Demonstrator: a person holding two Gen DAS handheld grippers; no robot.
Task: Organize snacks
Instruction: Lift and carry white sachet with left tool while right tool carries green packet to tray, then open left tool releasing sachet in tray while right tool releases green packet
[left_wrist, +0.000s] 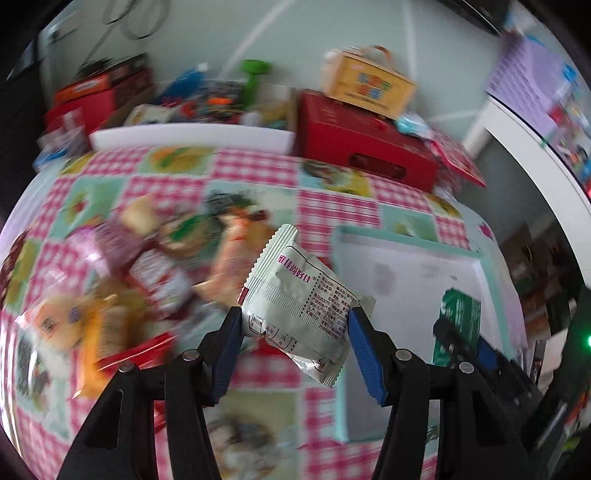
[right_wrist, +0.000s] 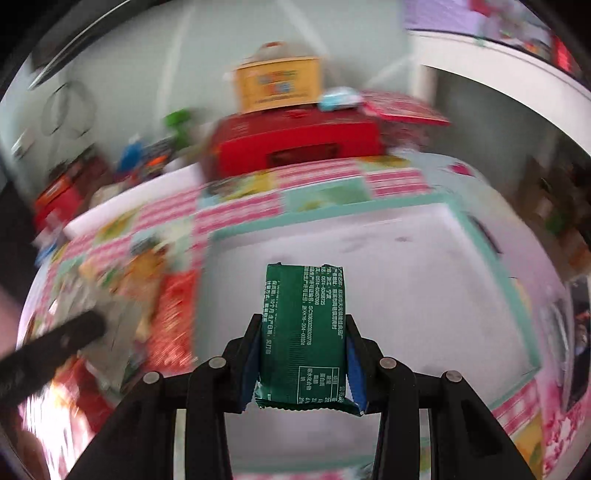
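Pink-checked tablecloth with food prints covered the table, motion-blurred in both views. At its far edge stood a red box bearing a yellow carton. A jumbled pile of snack packets lay on the cloth to the left of a shallow white tray with a mint-green rim. The left gripper was clamped on a white snack packet, blue pads pressing both sides, the packet held off the cloth just beside the tray's left rim. The right gripper was shut tight on a green snack packet, held upright above the tray's bare white floor.
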